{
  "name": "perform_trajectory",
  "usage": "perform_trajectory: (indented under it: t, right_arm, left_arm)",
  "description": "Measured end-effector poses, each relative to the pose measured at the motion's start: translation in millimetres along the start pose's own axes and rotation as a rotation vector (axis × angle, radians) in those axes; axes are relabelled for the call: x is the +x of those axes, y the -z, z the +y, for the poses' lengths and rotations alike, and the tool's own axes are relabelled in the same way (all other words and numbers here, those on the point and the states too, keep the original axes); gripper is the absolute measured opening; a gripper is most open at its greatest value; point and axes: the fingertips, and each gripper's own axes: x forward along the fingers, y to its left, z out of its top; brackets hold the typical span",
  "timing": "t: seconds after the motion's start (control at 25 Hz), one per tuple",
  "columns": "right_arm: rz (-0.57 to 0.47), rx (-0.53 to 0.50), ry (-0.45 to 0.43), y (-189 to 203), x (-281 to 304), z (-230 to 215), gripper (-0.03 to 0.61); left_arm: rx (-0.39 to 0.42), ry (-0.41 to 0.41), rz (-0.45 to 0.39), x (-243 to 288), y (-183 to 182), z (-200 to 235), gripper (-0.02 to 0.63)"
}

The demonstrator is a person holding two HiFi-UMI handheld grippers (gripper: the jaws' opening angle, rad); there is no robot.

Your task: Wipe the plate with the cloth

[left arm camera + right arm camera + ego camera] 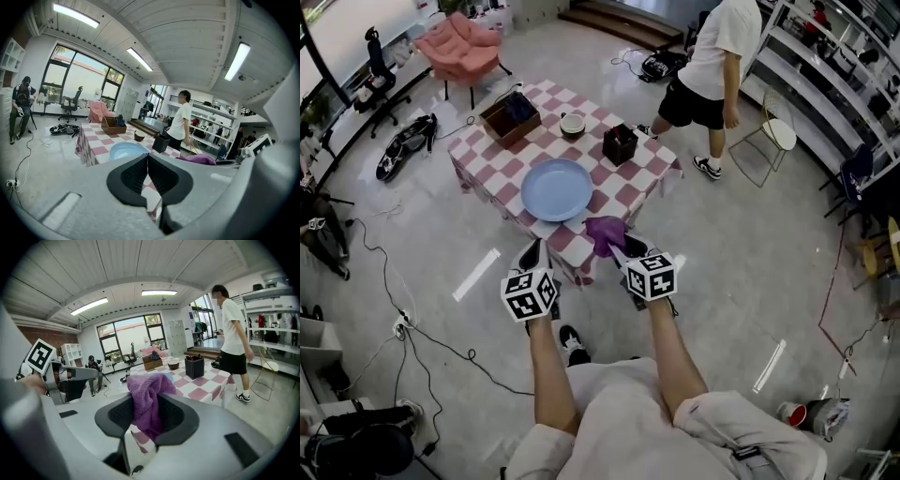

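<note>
One blue plate (557,189) lies on the checkered table (633,183), with one box (510,117), one bowl (573,124) and one black container (620,144) behind it. One purple cloth (146,394) is pinched in the right gripper (145,413) at the table's near edge. The left gripper (147,161) is pressed together, empty.

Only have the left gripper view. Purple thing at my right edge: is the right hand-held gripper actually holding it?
Observer: Yes. In the right gripper view the right hand-held gripper has its jaws shut on the purple cloth, which bunches up above the pads.
Operator: Cloth on the plate yet?
Observer: No. In the head view it is above the table's near edge, short of the blue plate.
Operator: Anything on the plate?
Observer: The head view looks down into it and shows it bare.
</note>
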Motion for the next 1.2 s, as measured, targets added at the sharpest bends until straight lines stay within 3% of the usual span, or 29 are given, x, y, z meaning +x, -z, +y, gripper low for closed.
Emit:
perform_trajectory:
  t: [0.48,0.68,1.0,1.2]
  right_arm:
    - [-0.012,0.104,0.135,-6,54,-7,0.138]
    - [-0.002,0.111,0.166,-6,62,-18,0.140]
    - [0.004,0.118,0.133,-26,103,-50,0.140]
    - [0.017,0.095,0.058,-65,159,-69,0.140]
  left_arm:
    - [-0.039,0.074,0.068,45,-4,76,0.009]
    - [-0.054,0.086,0.089,64,-1,85,0.009]
    - [-0.045,0.071,0.175,111,18,87,0.009]
    - [-0.064,0.020,0.149,148,-15,100,0.009]
